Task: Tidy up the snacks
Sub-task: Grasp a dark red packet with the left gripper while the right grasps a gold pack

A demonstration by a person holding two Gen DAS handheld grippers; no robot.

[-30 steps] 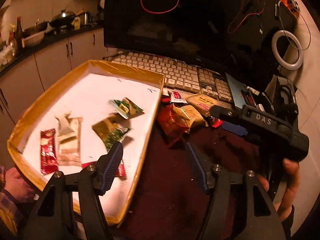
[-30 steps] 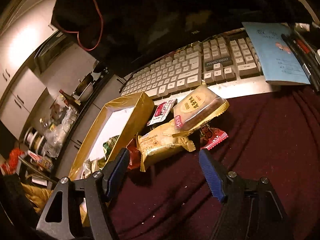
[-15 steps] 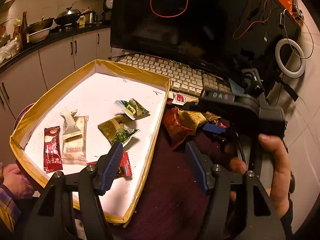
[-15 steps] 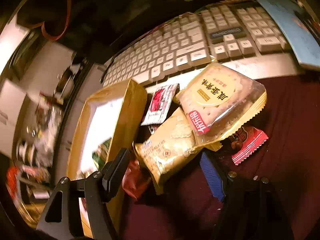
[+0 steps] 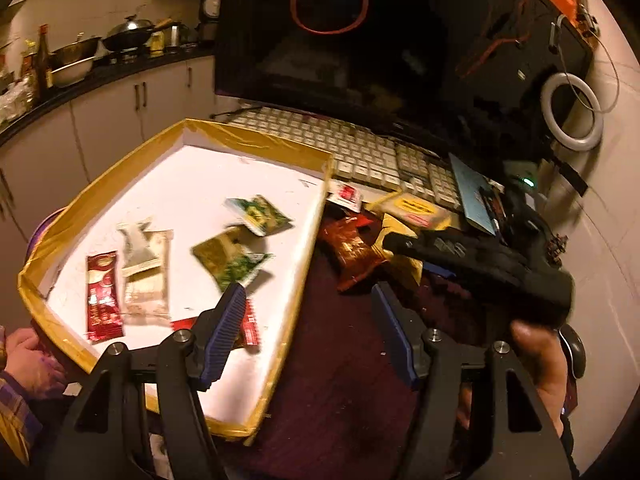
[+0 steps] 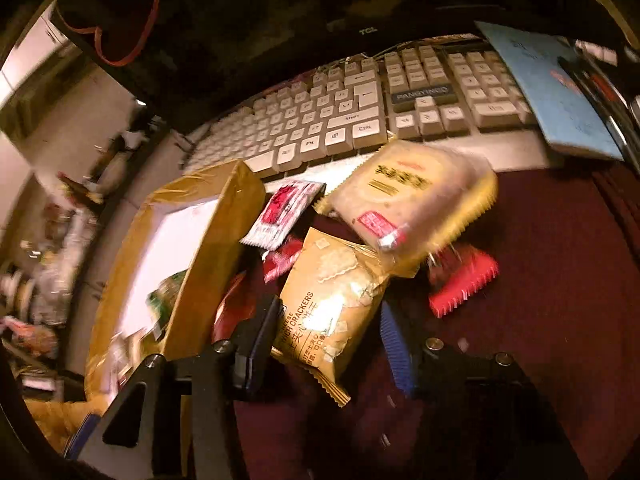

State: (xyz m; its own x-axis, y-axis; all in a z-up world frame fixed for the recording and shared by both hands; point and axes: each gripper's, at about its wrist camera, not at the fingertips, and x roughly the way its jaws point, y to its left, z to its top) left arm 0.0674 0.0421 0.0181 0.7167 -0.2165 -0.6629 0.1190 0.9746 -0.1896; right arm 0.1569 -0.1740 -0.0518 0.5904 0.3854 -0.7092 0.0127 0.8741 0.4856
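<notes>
cracker packet (image 6: 332, 312) between open right hand-held gripper (image 6: 328, 344) fingers

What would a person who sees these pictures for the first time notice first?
Most likely the gold cracker packet, lying on the dark red cloth right between the open fingers of the right gripper. Next comes the yellow-rimmed white tray at the left, with several snack packets already on it, below the left gripper, which is open and empty. Behind everything stand a pale keyboard and a big dark monitor.

Both wrist views toward keyboard (image 5: 360, 156), close.
</notes>
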